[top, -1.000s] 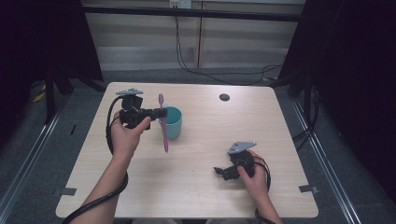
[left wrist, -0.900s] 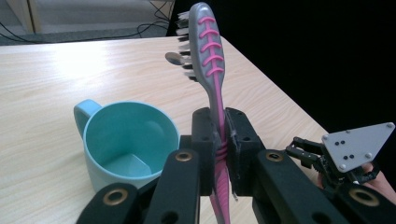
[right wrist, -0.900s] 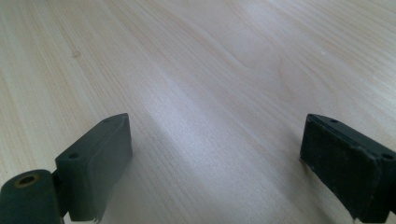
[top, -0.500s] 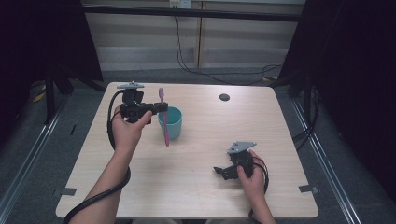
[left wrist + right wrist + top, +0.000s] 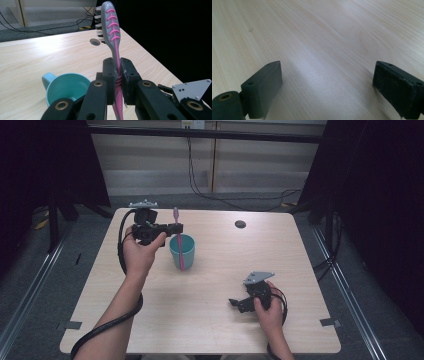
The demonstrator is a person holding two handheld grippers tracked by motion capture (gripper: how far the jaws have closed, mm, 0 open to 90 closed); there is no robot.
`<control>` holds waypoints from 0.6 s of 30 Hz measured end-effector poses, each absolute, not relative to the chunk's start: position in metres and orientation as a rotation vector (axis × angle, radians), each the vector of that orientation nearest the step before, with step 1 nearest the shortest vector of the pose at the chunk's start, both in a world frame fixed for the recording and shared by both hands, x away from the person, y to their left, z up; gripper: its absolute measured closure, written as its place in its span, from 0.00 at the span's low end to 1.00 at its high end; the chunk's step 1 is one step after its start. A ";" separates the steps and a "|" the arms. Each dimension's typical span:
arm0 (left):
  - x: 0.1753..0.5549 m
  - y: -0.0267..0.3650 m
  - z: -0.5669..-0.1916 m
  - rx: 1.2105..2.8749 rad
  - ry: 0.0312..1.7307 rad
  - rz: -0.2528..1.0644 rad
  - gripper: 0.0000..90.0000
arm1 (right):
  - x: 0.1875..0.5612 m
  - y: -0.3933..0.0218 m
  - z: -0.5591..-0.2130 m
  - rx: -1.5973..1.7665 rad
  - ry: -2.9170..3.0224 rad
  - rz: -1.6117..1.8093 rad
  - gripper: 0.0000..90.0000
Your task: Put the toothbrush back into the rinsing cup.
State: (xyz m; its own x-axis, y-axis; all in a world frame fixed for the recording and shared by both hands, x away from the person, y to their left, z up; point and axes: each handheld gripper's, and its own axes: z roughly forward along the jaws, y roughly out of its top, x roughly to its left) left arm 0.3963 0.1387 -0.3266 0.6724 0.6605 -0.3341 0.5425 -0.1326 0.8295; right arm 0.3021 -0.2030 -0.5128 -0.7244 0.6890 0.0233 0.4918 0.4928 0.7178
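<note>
Here, your left gripper [image 5: 117,75] clamps a slim pink-and-grey ribbed toothbrush [image 5: 111,30] upright, its lower end over the round teal mug [image 5: 182,250]. Your right gripper [image 5: 239,304] rests low on the pale wood-grain table [image 5: 300,250], jaws spread wide.

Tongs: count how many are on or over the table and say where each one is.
2. The left tongs are held above the table's far-left part, shut on a pink toothbrush over the teal mug. The right tongs rest open near the table's front right.
</note>
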 end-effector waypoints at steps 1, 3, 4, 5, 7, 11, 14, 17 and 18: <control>0.397 0.138 -0.326 1.794 0.957 0.134 0.93 | 0.302 -0.203 -0.513 1.002 2.473 1.061 0.09; 0.398 0.137 -0.325 1.798 0.956 0.136 0.93 | 0.302 -0.203 -0.513 1.002 2.472 1.060 0.09; 0.399 0.137 -0.324 1.793 0.956 0.132 0.93 | 0.302 -0.203 -0.513 1.002 2.472 1.060 0.09; 0.399 0.137 -0.323 1.792 0.958 0.134 0.93 | 0.302 -0.203 -0.513 1.003 2.472 1.060 0.09; 0.400 0.137 -0.322 1.790 0.958 0.137 0.93 | 0.302 -0.203 -0.513 1.003 2.471 1.061 0.09; 0.403 0.138 -0.320 1.786 0.959 0.148 0.93 | 0.302 -0.203 -0.513 1.005 2.472 1.060 0.09; 0.405 0.138 -0.318 1.781 0.961 0.151 0.93 | 0.302 -0.203 -0.513 1.004 2.473 1.060 0.09; 0.407 0.136 -0.317 1.781 0.961 0.158 0.93 | 0.302 -0.203 -0.513 1.001 2.471 1.060 0.09; 0.407 0.136 -0.317 1.781 0.961 0.158 0.93 | 0.302 -0.203 -0.513 1.001 2.471 1.060 0.09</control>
State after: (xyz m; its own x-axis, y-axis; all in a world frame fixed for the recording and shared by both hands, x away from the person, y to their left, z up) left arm 0.4072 0.1365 -0.3173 0.6676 0.6694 -0.3260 0.5301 -0.1198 0.8394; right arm 0.3022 -0.2030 -0.5129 -0.7243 0.6892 0.0217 0.4906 0.4930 0.7185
